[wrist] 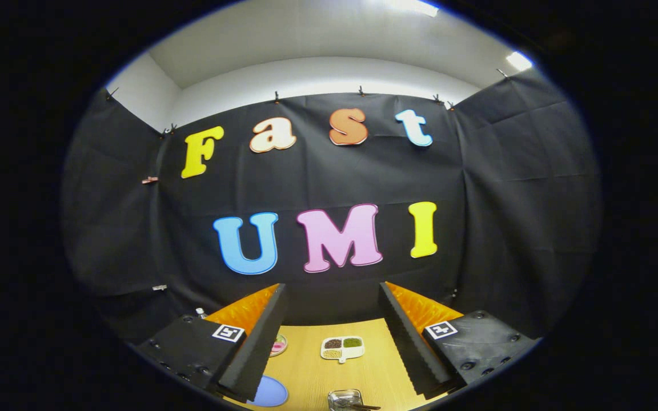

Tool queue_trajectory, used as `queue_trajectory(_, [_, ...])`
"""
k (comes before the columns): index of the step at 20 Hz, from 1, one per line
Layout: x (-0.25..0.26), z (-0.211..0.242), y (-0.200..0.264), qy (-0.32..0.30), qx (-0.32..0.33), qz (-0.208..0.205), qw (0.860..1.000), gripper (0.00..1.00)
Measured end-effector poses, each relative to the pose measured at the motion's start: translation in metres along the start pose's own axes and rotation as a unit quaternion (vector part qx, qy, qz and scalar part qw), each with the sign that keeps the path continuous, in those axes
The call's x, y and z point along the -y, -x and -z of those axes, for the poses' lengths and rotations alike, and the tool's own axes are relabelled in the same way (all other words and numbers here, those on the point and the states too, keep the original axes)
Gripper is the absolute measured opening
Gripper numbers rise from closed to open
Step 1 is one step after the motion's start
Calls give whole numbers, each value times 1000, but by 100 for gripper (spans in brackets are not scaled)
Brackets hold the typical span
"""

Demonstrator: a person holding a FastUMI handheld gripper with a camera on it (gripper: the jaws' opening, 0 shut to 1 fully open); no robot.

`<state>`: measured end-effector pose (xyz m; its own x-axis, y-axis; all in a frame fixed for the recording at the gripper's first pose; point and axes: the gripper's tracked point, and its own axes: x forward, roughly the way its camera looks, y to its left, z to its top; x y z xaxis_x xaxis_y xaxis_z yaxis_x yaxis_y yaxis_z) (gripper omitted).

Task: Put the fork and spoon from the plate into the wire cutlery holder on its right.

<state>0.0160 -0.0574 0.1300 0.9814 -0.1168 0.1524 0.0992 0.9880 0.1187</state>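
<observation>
My gripper [333, 342] is held high above the wooden table [317, 374] and stands open, with nothing between its fingers [260, 342]. Far below, between the fingers, a blue plate [269, 393] shows partly beside the left finger. To its right sits the wire cutlery holder [345, 398], with a dark utensil handle [366, 407] sticking out of it to the right. I cannot make out a fork or spoon on the plate.
A white divided dish [342, 348] holding brown, green and pale fillings lies farther back on the table. A small round dish with pink contents [279, 345] peeks out by the left finger. Black cloth walls close the booth behind and at both sides.
</observation>
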Motion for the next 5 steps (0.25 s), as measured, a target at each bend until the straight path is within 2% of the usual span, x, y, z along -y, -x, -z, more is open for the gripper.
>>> queue_trajectory(5, [9, 10, 37, 3, 41, 24, 999, 99])
